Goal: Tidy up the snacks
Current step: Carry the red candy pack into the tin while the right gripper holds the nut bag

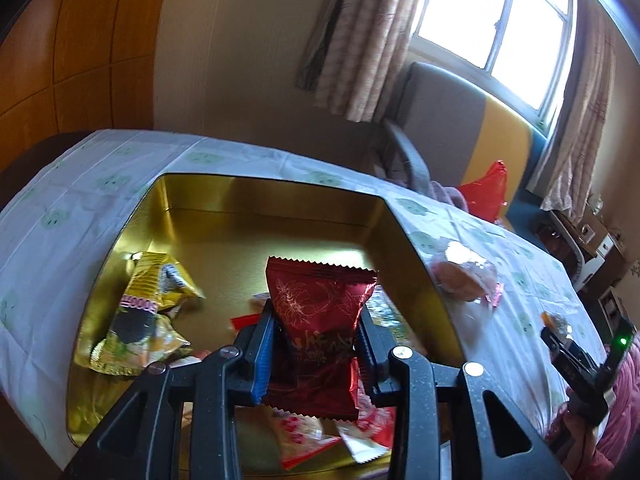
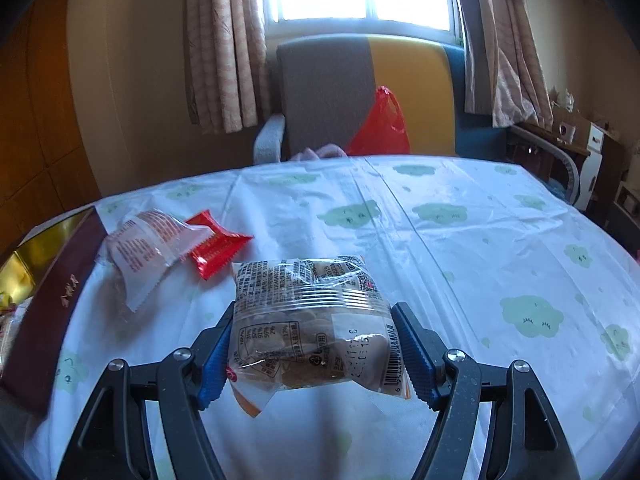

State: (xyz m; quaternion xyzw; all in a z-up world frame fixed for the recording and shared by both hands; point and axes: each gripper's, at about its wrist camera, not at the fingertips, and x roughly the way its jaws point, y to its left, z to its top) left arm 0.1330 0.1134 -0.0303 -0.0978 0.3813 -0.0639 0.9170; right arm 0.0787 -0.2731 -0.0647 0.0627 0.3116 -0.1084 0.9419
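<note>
My left gripper (image 1: 318,324) is shut on a dark red snack packet (image 1: 316,320) with a gold flower print, held above the open gold tin (image 1: 256,196). Inside the tin lie yellow snack packets (image 1: 148,312) at the left and red-and-white wrappers (image 1: 304,440) under the gripper. My right gripper (image 2: 312,336) is shut on a clear cake packet (image 2: 308,320) with printed labels, lifted over the tablecloth. A white-and-red packet (image 2: 148,248) and a small red packet (image 2: 216,248) lie on the cloth beside the tin's dark red wall (image 2: 52,300).
The table wears a white cloth with green clouds (image 2: 440,240). A grey-and-yellow chair (image 2: 360,92) with a red plastic bag (image 2: 380,128) stands behind it under the window. In the left wrist view a clear packet (image 1: 464,280) lies right of the tin, and the other gripper (image 1: 580,360) shows at far right.
</note>
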